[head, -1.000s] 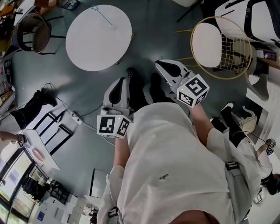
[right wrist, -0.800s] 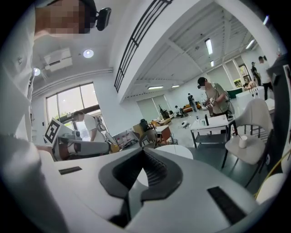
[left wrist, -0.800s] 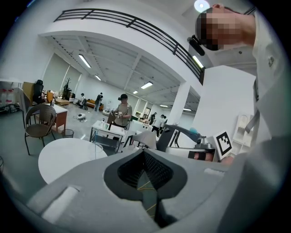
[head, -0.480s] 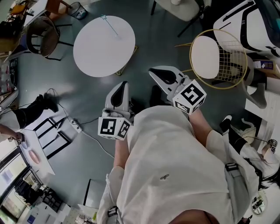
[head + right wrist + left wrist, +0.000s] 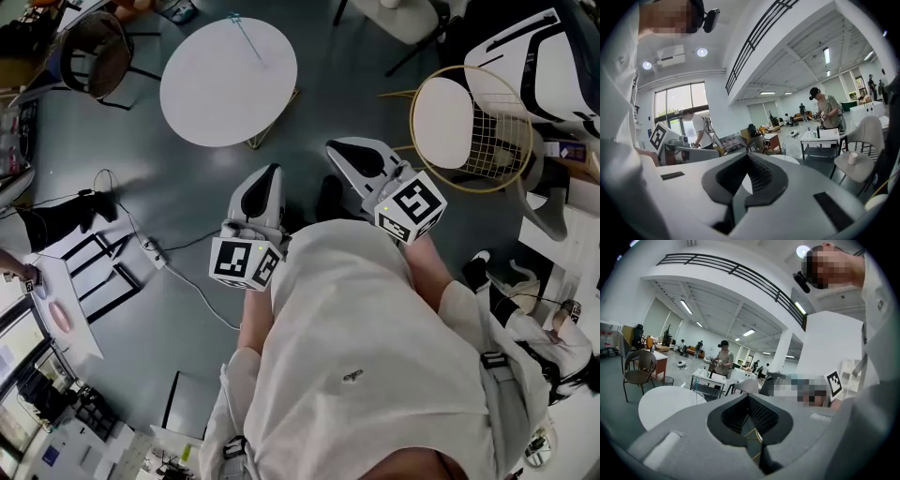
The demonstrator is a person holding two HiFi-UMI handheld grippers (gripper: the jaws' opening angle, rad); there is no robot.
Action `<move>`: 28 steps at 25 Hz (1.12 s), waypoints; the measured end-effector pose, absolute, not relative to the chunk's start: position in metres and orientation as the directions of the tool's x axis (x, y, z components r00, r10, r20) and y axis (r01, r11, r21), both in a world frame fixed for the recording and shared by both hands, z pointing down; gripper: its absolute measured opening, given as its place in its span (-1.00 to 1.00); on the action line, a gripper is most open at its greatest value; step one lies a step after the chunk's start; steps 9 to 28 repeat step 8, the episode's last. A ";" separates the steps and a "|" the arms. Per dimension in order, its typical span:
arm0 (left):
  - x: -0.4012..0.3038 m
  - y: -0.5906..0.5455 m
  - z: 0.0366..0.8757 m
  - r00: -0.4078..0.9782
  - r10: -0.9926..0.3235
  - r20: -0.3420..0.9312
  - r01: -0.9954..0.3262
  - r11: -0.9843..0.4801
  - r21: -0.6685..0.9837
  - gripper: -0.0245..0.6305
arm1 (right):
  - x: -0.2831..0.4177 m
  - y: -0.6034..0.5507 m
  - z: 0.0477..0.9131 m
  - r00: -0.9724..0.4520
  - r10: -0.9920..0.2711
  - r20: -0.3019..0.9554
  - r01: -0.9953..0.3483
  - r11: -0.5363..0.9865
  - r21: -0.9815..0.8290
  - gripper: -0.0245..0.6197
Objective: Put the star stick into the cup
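The left gripper (image 5: pixel 265 185) and the right gripper (image 5: pixel 354 155) are held near the person's chest, jaws pressed together and empty (probably only carried for the approach). Far ahead, the star stick (image 5: pixel 247 36) lies untouched on the round white tabletop (image 5: pixel 216 94).

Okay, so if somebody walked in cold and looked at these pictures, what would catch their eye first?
First, the two grippers held out in front of the person's chest, at the middle of the head view: the left gripper and the right gripper, both shut with nothing between the jaws. Beyond them stands a round white table with the thin star stick lying near its far edge. A gold wire chair stands off to the right.
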State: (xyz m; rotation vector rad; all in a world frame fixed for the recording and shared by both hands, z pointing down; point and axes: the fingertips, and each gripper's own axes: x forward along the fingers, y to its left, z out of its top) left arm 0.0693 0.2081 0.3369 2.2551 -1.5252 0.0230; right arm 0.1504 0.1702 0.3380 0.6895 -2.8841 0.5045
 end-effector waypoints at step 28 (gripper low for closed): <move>0.079 0.208 0.339 0.414 -0.878 0.242 -0.886 -0.326 0.331 -0.89 | 0.163 0.166 0.345 -0.874 -0.440 0.206 -0.484 0.828 -0.284 -0.90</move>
